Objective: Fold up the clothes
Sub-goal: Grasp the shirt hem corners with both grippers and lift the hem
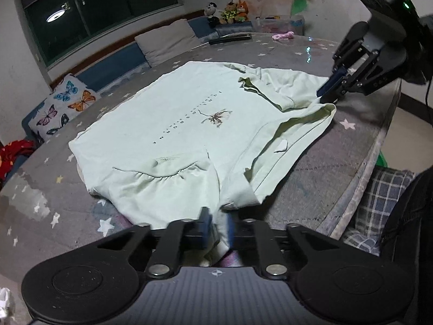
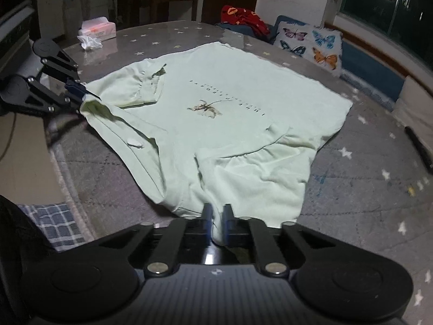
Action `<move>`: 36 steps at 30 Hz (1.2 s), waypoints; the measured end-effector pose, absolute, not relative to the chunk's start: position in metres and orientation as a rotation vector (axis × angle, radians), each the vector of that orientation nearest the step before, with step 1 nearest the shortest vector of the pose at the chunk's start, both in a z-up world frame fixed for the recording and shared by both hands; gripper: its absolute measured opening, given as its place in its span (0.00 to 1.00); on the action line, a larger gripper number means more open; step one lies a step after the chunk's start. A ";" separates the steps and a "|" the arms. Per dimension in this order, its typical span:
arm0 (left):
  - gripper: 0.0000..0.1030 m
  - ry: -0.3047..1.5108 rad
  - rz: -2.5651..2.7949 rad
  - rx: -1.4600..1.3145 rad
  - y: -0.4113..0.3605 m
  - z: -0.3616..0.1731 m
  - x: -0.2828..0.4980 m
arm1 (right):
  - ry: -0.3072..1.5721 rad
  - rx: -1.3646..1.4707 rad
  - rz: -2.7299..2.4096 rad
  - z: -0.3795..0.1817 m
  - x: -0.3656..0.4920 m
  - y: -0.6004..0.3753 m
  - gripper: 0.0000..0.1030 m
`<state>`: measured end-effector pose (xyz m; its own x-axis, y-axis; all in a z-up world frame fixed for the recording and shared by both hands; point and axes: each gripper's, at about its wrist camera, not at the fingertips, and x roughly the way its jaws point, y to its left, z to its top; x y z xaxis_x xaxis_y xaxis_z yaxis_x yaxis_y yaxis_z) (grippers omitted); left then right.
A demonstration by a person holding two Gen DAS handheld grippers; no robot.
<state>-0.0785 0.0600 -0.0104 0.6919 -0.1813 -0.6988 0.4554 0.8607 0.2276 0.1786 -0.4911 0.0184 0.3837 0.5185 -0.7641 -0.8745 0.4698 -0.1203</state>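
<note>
A pale green T-shirt [image 1: 189, 113] with a small printed motif and a line of text lies spread on a grey star-patterned table; it also fills the middle of the right wrist view [image 2: 216, 113]. My left gripper [image 1: 217, 223] is shut on the cloth of one sleeve at the shirt's near edge. My right gripper [image 2: 216, 220] is shut on the cloth of the other sleeve. Each gripper shows in the other's view, the right gripper [image 1: 328, 89] at the shirt's far corner and the left gripper [image 2: 81, 94] at the left corner.
The table edge [image 1: 379, 146] runs close on the right in the left wrist view. A tissue box [image 2: 97, 29] and crumpled tissue sit at the far left of the table. Butterfly cushion [image 2: 311, 43] and a bench with plush toys [image 1: 227, 12] stand beyond.
</note>
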 end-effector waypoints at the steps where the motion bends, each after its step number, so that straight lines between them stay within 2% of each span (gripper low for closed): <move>1: 0.06 0.717 -0.362 0.397 0.061 -0.008 -0.080 | 0.714 -0.570 0.950 0.020 0.177 -0.491 0.05; 12: 0.05 0.619 -0.349 0.341 0.059 0.035 -0.134 | 0.589 -0.569 0.933 0.070 0.130 -0.510 0.04; 16: 0.05 0.571 -0.307 0.331 0.063 0.052 -0.131 | 0.532 -0.573 0.899 0.093 0.126 -0.506 0.03; 28: 0.05 0.487 -0.206 0.371 0.101 0.091 -0.005 | 0.398 -0.664 0.874 0.129 0.223 -0.431 0.03; 36: 0.05 0.577 -0.164 0.374 0.130 0.069 0.114 | 0.452 -0.698 0.868 0.108 0.333 -0.371 0.03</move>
<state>0.1140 0.1303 0.0686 0.8275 -0.0474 -0.5594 0.2541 0.9201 0.2980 0.3330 -0.3708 0.1081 0.5766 0.5336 -0.6187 -0.8129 0.4510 -0.3686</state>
